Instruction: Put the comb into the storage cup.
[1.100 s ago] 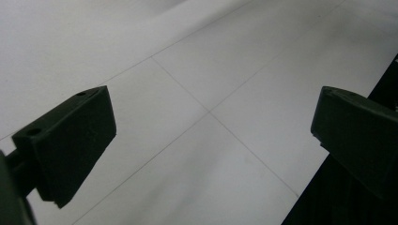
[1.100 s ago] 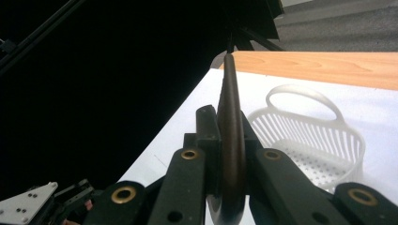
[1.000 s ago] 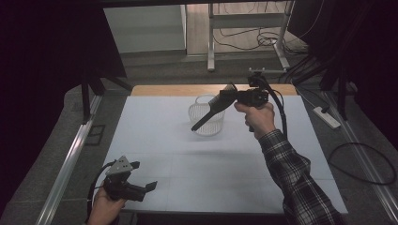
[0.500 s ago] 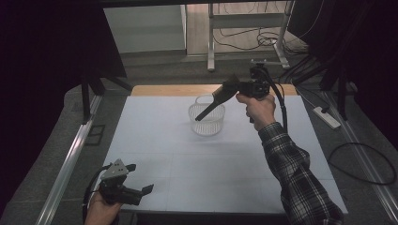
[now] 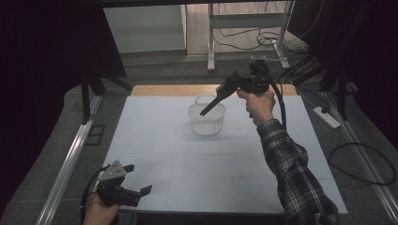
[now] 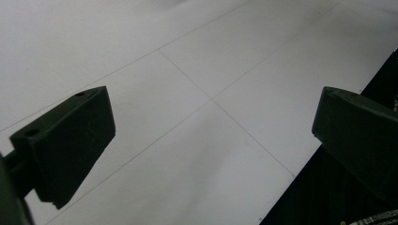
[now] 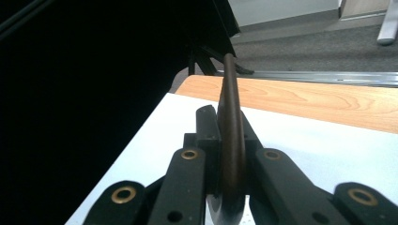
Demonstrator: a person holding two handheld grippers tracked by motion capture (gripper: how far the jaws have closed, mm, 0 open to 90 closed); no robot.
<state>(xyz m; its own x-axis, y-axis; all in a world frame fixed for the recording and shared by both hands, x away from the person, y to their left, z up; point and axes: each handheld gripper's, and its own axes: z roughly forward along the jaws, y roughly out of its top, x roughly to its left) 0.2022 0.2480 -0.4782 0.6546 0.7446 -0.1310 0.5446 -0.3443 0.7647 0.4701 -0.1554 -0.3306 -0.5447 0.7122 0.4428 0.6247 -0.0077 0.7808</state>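
Note:
My right gripper (image 5: 233, 87) is held in the air over the far side of the table, shut on a dark brown long-handled utensil (image 5: 212, 104). The utensil slants down and left, and its tip hangs over the rim of a white mesh basket (image 5: 206, 123) standing on the white table sheet (image 5: 244, 154). In the right gripper view the utensil (image 7: 231, 117) stands edge-on, clamped between the jaws of that gripper (image 7: 231, 140). My left gripper (image 5: 137, 178) rests low at the near left corner, open. In the left gripper view, bare sheet lies between its (image 6: 211, 126) spread jaws.
A wooden strip (image 5: 169, 90) borders the sheet's far edge. A metal rail (image 5: 70, 159) runs along the left side. A power strip (image 5: 327, 117) and cables (image 5: 361, 161) lie on the floor to the right. The table's near edge (image 6: 324, 154) is close to my left gripper.
My right hand has lifted the utensil up and away, from inside the basket's outline to above its rim. My left gripper has drifted slightly nearer and to the left, still open.

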